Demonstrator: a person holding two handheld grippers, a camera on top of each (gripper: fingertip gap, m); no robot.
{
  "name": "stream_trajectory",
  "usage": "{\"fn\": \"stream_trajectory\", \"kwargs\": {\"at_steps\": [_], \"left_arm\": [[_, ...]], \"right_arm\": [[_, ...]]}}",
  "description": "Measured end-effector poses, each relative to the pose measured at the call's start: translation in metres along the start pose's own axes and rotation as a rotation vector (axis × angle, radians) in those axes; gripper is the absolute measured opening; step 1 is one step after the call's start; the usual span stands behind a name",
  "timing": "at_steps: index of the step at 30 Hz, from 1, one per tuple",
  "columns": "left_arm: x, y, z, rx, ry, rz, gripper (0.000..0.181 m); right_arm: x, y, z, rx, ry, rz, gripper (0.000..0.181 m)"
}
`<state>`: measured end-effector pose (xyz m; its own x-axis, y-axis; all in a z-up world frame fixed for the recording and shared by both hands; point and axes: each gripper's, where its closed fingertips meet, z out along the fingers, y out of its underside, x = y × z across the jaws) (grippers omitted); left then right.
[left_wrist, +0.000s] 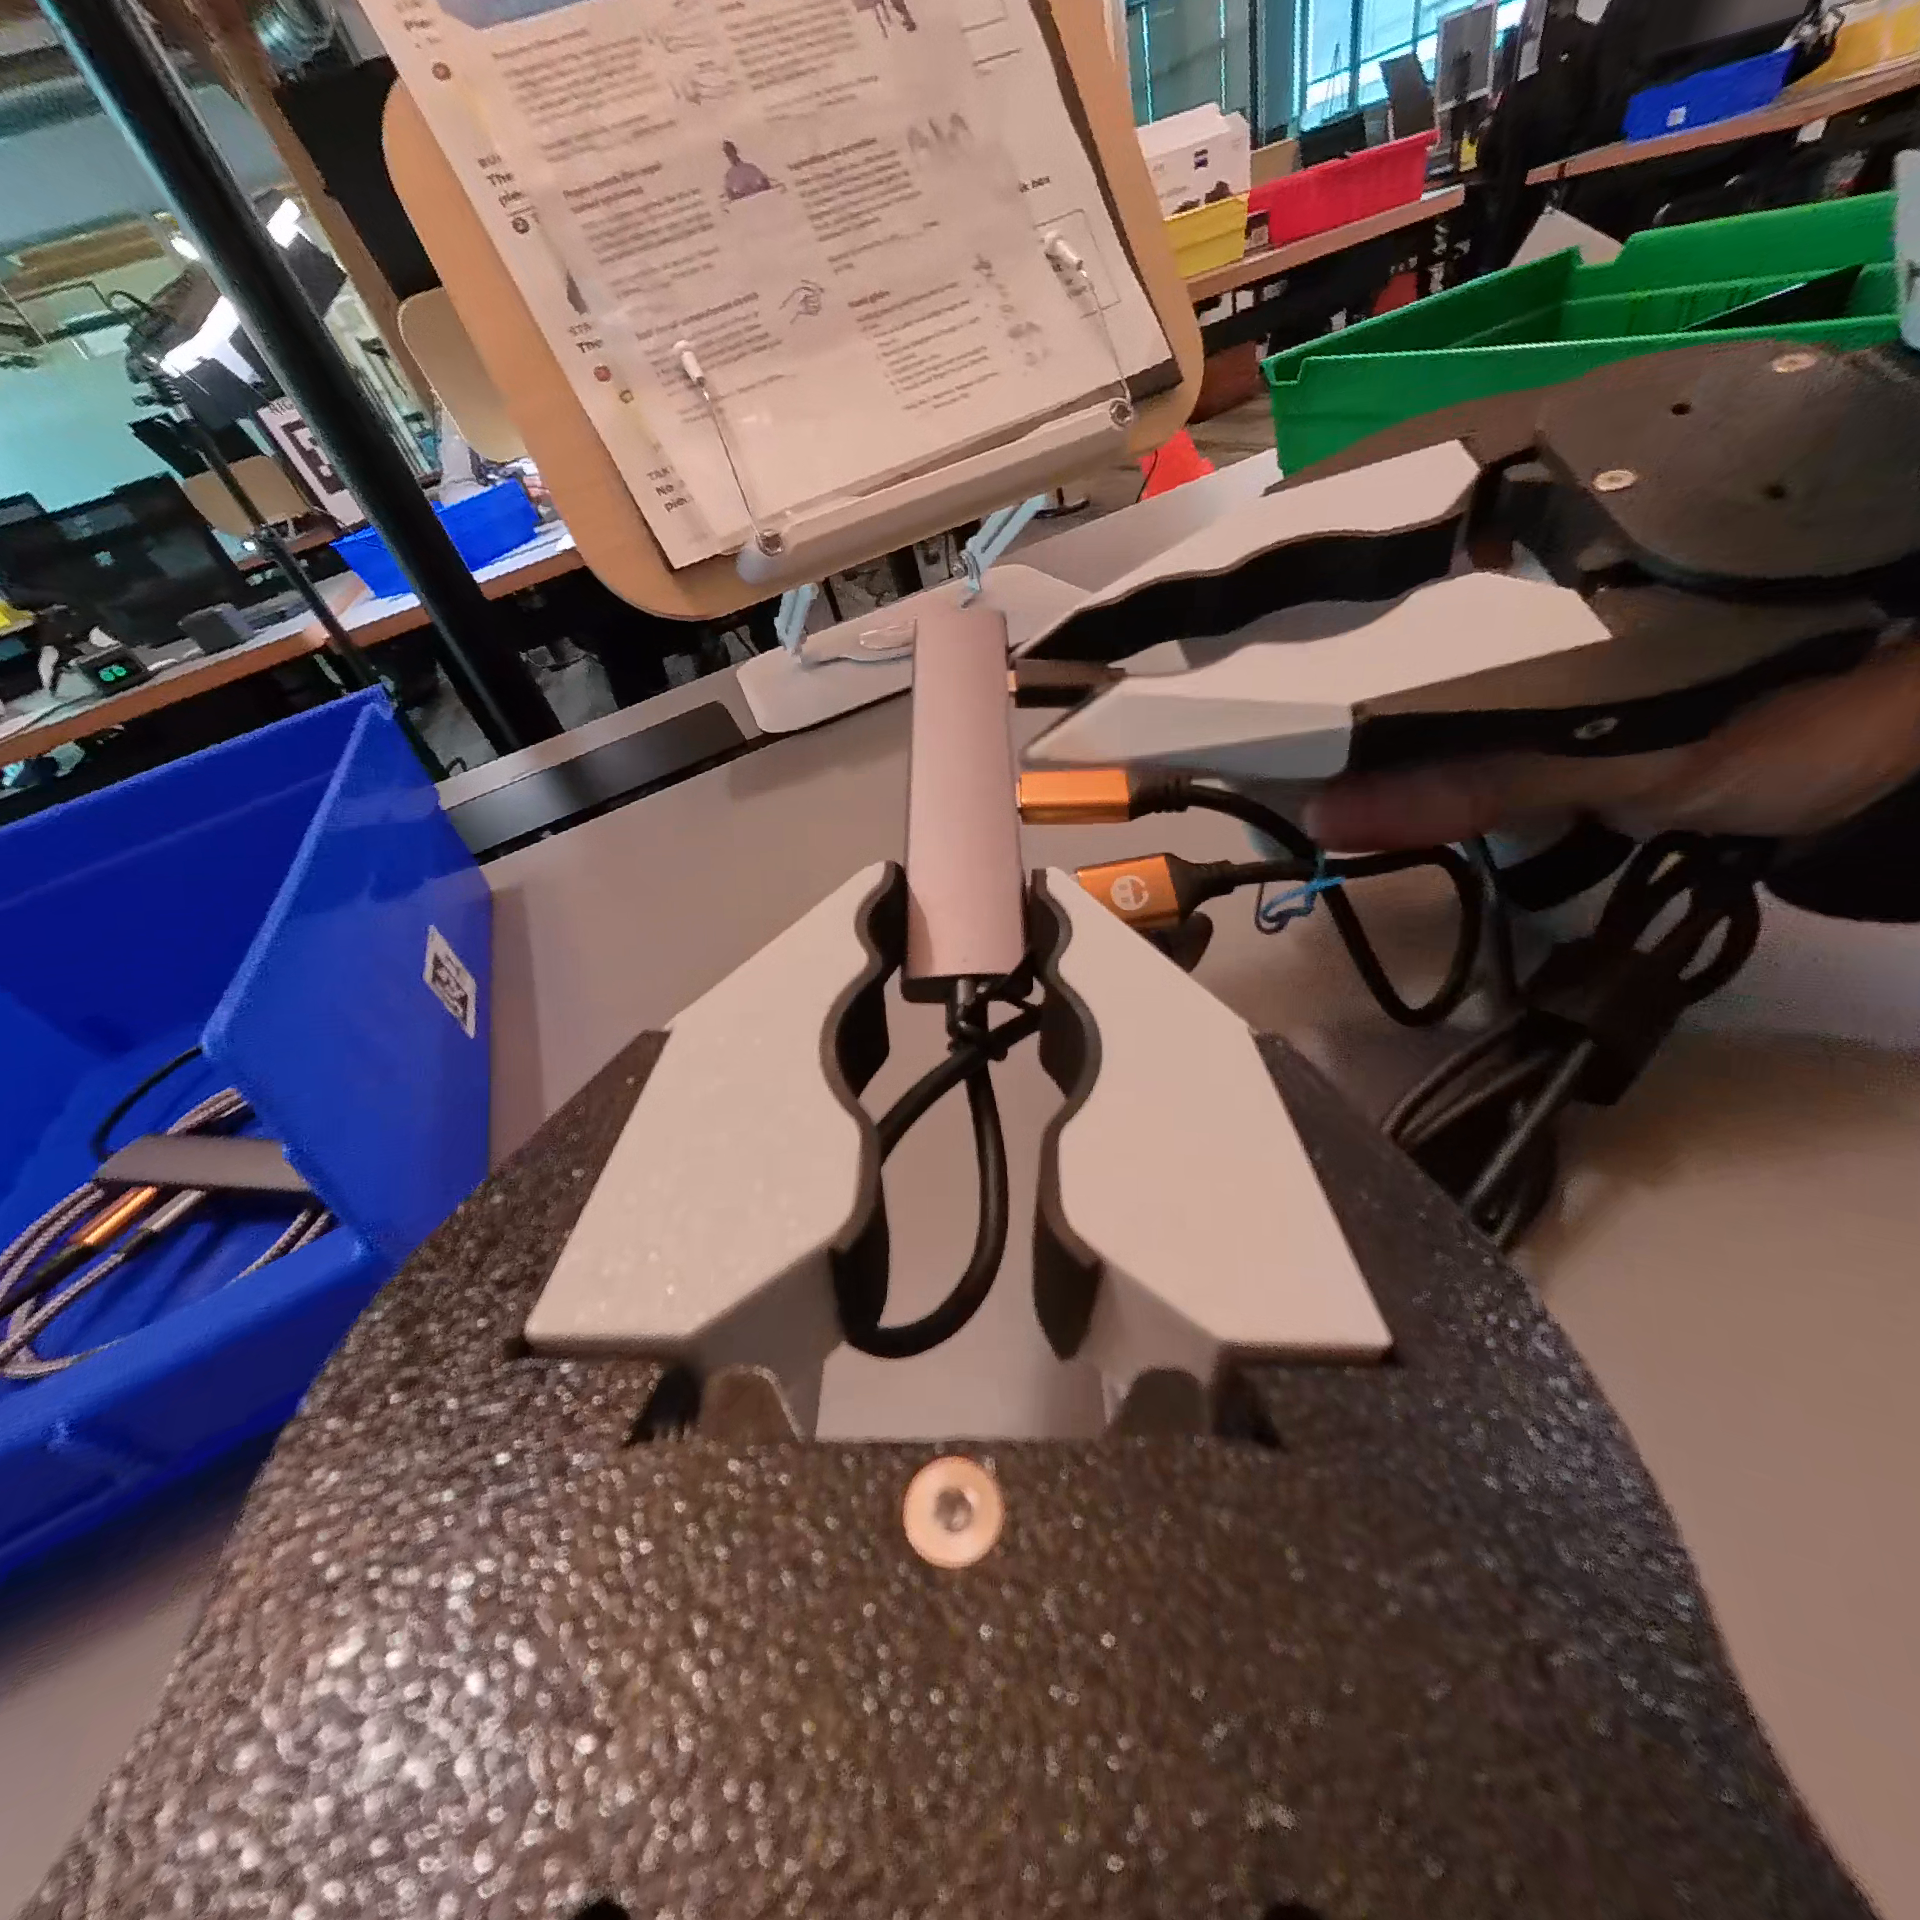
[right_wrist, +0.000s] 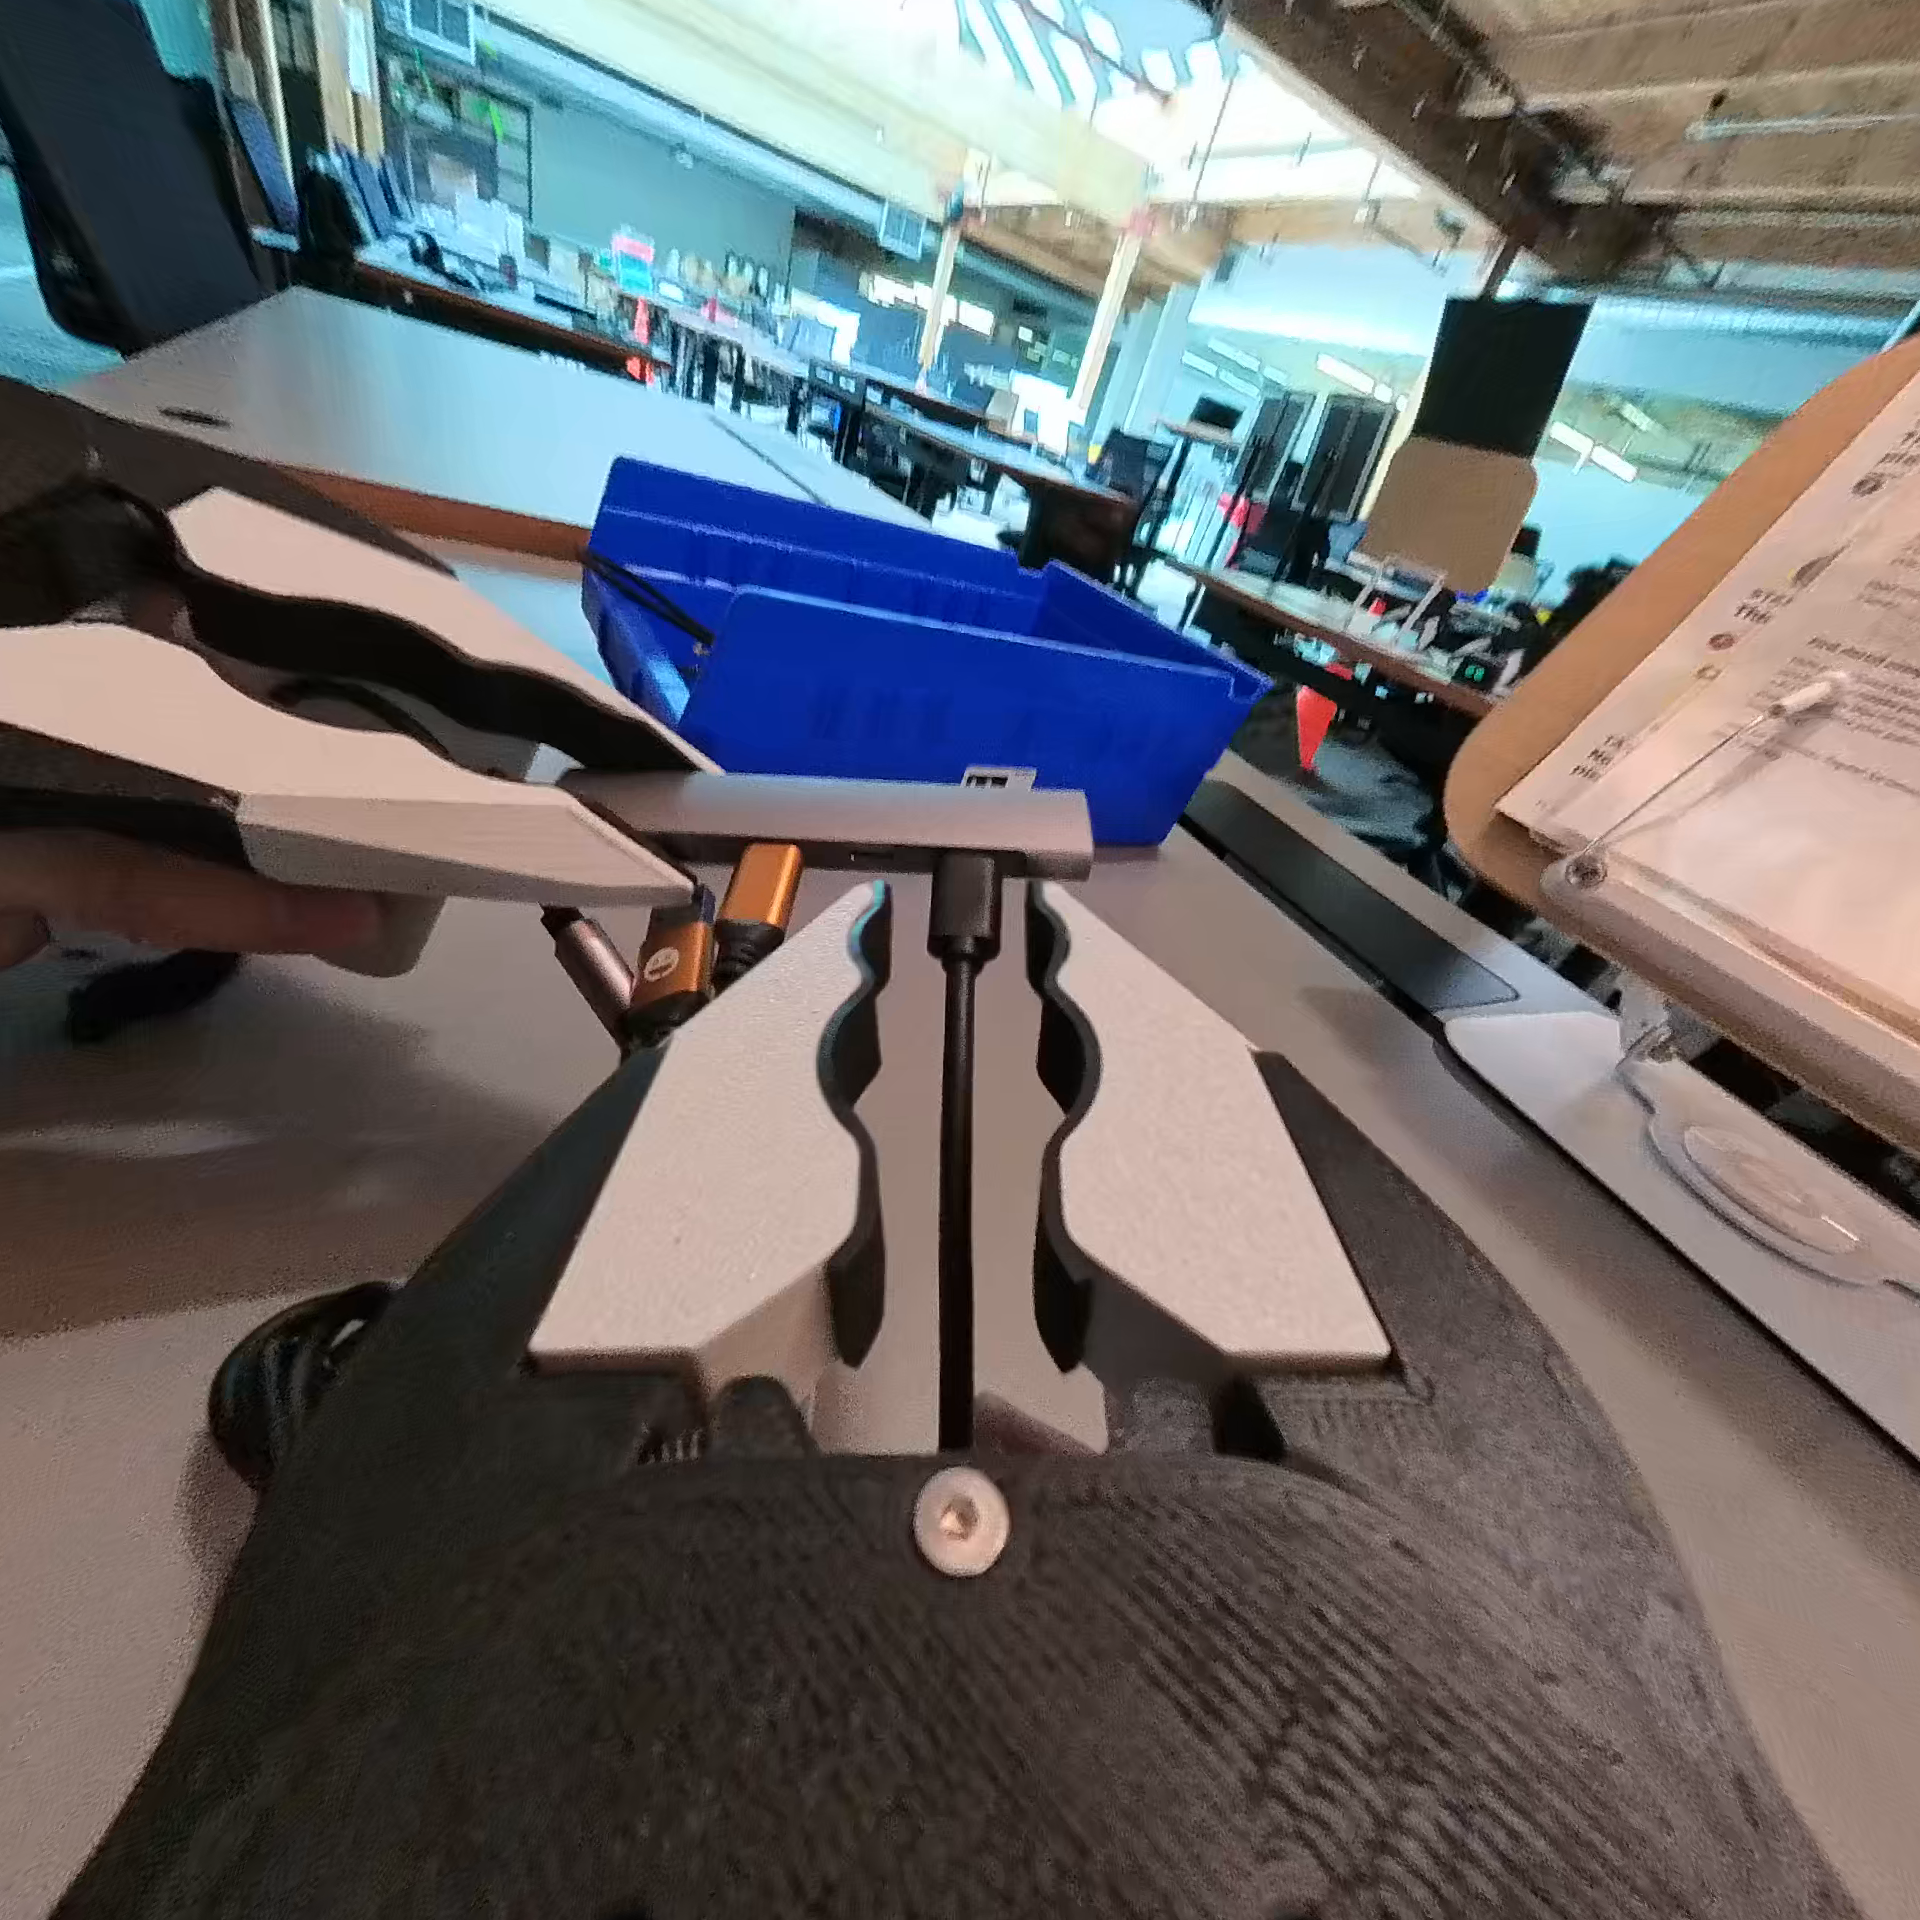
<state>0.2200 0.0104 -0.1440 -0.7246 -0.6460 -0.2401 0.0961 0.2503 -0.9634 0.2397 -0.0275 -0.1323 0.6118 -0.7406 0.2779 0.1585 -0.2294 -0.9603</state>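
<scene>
We are working in a wide workshop, over a grey table (left_wrist: 1714, 1299) carrying a blue bin (left_wrist: 312, 935) and a document stand (left_wrist: 831, 312). Our left gripper (left_wrist: 961, 894) is clenching the grey hub (left_wrist: 956, 769), holding it above the table. Our right gripper (right_wrist: 961, 899) is flanking the black plug (right_wrist: 964, 894) seated in the hub; we cannot tell whether it is pinching it. One orange plug (left_wrist: 1070, 798) is sitting plugged in, and a second orange plug (left_wrist: 1127, 894) is seemingly lying loose.

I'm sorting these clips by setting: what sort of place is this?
Probably a large open workshop or lab. Long rows of worktables run far back under exposed ceiling beams, and coloured parts bins, blue and green, stand on the tables.
</scene>
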Motion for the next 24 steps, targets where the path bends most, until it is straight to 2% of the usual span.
{"fn": "stream_trajectory", "kwargs": {"at_steps": [3,12,24], "left_arm": [[0.004,0.001,0.002,-0.016,0.034,-0.074,0.021],[0.002,-0.001,0.001,-0.003,0.051,-0.128,0.021],[-0.001,-0.007,-0.003,0.052,0.090,-0.213,0.021]], "right_arm": [[0.003,-0.006,-0.005,0.048,0.025,-0.010,0.011],[0.002,-0.002,-0.002,0.016,0.048,-0.049,0.011],[0.002,0.001,0.001,-0.033,0.078,0.045,0.011]]}}
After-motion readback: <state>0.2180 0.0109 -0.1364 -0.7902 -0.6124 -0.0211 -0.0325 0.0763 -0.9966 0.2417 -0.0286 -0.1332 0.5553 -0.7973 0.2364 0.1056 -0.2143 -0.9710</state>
